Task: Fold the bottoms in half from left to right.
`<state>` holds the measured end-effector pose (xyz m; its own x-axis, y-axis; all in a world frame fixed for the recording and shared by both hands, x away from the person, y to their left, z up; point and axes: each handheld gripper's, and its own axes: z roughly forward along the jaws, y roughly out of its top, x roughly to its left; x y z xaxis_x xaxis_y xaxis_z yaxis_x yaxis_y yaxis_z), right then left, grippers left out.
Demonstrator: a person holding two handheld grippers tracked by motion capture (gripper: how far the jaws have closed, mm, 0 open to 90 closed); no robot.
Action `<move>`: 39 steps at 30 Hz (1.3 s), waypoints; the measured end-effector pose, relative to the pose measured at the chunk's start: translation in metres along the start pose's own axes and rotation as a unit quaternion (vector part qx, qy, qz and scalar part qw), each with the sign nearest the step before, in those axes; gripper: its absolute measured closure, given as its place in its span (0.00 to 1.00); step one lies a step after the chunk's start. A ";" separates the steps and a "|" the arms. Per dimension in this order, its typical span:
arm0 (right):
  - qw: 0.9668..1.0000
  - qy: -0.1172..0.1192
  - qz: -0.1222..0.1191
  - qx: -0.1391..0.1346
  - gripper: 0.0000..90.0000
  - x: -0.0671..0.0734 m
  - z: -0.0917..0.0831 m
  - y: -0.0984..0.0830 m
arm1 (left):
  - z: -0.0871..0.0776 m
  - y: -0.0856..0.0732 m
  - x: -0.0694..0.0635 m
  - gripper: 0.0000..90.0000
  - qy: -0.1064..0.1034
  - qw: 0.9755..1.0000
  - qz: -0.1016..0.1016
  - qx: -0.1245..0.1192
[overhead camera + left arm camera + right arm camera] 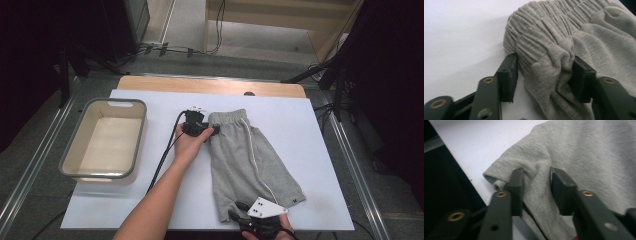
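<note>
A pair of grey shorts [250,160] with a white side stripe lies folded lengthwise on the white board [320,150], waistband at the far end. My left gripper [212,131] reaches in from the left at the waistband's left corner. In the left gripper view the ribbed waistband [541,32] is bunched between the jaws, and both pads [512,72] press on it. My right gripper [236,210] sits at the near hem's left corner. In the right gripper view a raised fold of the hem [537,177] is pinched between its jaws.
A beige bin [141,135] with a grey rim stands on the left part of the board. The wooden table edge [210,85] shows beyond the board. The left gripper's cable [162,160] trails back along the forearm. Dark floor, cables and stands surround the table.
</note>
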<state>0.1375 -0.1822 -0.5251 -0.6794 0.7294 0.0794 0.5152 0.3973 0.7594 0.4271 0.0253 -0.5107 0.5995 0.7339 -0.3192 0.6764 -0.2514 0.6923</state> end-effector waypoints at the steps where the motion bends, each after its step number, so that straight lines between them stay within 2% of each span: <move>1: 1.000 -0.005 -0.003 -0.001 0.79 0.000 0.000 0.000 | 0.000 0.000 0.000 0.59 0.000 1.000 0.000 -0.001; 6: 1.000 -0.014 -0.006 0.011 0.91 -0.002 0.002 0.005 | 0.001 0.000 0.001 0.71 -0.003 1.000 0.006 -0.001; 10: 1.000 -0.012 -0.011 0.019 0.94 -0.002 0.002 0.007 | 0.000 0.001 0.003 0.79 -0.014 1.000 0.002 -0.001; 17: 1.000 -0.003 -0.007 0.004 0.95 -0.002 0.000 0.009 | -0.004 0.006 0.004 0.85 -0.024 1.000 0.002 -0.007; 24: 1.000 0.011 -0.024 -0.011 0.95 0.008 0.002 0.024 | -0.013 0.015 0.003 0.86 -0.012 1.000 0.022 0.001; 28: 0.999 0.018 -0.033 -0.016 0.95 0.014 0.007 0.031 | -0.021 0.021 0.006 0.86 0.000 0.999 0.041 0.007; 33: 0.999 0.028 -0.036 -0.028 0.95 0.022 0.013 0.043 | -0.030 0.025 0.012 0.86 0.013 0.998 0.052 0.014; 39: 0.998 0.039 -0.039 -0.038 0.95 0.035 0.025 0.060 | -0.041 0.032 0.019 0.86 0.022 0.998 0.059 0.013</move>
<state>0.1577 -0.1187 -0.4934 -0.7564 0.6508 0.0656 0.4199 0.4062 0.8116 0.4426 0.0567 -0.4678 0.6567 0.7248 -0.2083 0.6134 -0.3528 0.7066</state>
